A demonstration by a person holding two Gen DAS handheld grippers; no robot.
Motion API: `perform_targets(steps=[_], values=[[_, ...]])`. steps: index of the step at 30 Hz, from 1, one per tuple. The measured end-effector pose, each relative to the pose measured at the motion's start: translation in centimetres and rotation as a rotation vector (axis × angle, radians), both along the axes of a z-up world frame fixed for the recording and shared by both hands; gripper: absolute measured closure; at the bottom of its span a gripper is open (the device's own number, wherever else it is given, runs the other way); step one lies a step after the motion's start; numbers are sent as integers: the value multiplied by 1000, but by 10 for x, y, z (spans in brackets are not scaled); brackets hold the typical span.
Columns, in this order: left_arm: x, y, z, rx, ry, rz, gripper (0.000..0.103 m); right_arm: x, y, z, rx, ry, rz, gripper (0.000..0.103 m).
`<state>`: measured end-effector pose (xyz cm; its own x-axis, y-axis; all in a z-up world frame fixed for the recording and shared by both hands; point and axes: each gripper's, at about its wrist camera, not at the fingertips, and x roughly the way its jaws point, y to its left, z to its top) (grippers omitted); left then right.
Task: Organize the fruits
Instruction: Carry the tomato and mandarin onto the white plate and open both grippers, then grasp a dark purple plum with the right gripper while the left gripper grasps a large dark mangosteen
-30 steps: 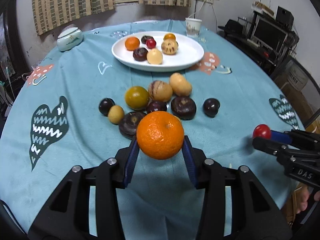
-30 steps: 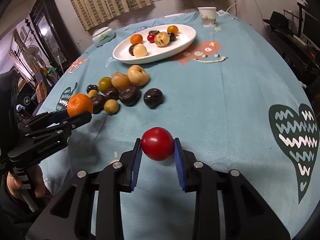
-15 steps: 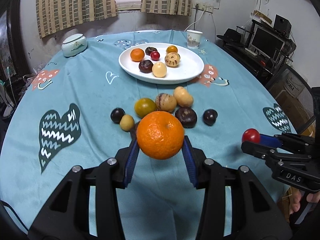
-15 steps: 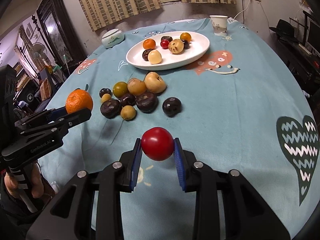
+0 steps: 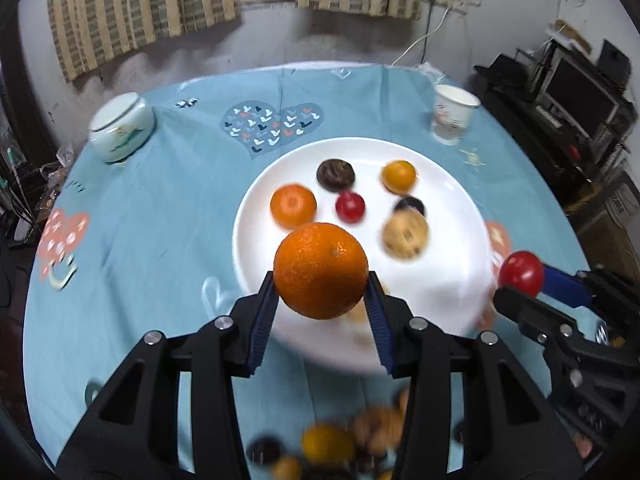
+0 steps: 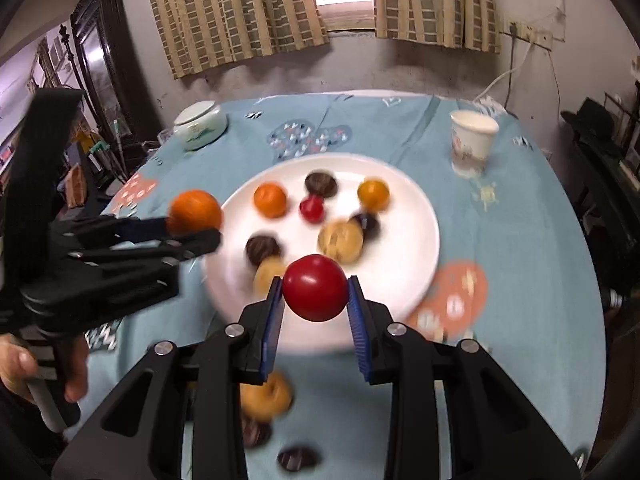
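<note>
Grippers [image 5: 321, 305] [image 6: 315, 314] tilted down over plate [image 5: 460, 200], clamping orange [image 5: 321, 270], red fruit [image 6: 315, 287]

Several fruits lie on the plate [image 6: 420, 216]. A cup [image 6: 472, 144] stands behind the plate to its right, a lidded jar [image 6: 200, 124] behind to its left. More fruits [image 5: 360, 436] lie before the plate.

**Round table under a blue cloth**

I see the table [image 5: 168, 240] carrying a white plate [image 5: 456, 216] of fruit, a paper cup [image 5: 454, 114], a lidded ceramic jar [image 5: 120, 130], and loose fruit [image 5: 328, 446] at its near edge.
</note>
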<state>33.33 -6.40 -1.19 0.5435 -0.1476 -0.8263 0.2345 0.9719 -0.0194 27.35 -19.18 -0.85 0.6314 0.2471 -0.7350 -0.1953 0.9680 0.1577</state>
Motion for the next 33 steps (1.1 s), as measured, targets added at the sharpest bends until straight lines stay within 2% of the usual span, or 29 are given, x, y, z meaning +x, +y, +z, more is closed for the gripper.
perform_targets(steps=[3, 6, 11, 16, 18, 19, 20, 22, 23, 24, 26, 29, 33], values=[[35, -8, -9, -13, 33, 9, 58, 36, 3, -7, 3, 18, 26, 71], [58, -13, -18, 2, 38, 11, 58, 67, 13, -29, -49, 59, 79, 71], [79, -15, -35, 7, 68, 3, 58, 87, 11, -46, -72, 58, 85, 71], [92, -14, -36, -3, 65, 13, 58, 99, 13, -49, -103, 24, 80, 71], [97, -14, -34, 3, 55, 30, 55, 103, 18, -52, -134, 21, 83, 70], [99, -13, -31, 2, 44, 43, 44, 106, 21, -54, -158, 21, 81, 69], [100, -12, -28, -2, 33, 55, 27, 107, 22, -54, -167, 14, 80, 67], [100, -7, -19, -14, 6, 75, 22, 108, 25, -53, -190, -9, 77, 39], [99, -5, -15, -22, -2, 74, 21, 106, 26, -50, -208, -50, 64, 25], [98, -4, -12, -23, -4, 75, 19, 103, 27, -47, -222, -89, 57, 17], [95, 3, -4, -11, -14, 88, 12, 98, 30, -41, -262, -133, 52, 10], [80, 14, 7, 10, -37, 92, 9, 84, 28, -27, -268, -141, 75, 10], [17, 35, 19, 49, -103, 60, 6, 39, 21, -11, -274, -122, 99, 8]])
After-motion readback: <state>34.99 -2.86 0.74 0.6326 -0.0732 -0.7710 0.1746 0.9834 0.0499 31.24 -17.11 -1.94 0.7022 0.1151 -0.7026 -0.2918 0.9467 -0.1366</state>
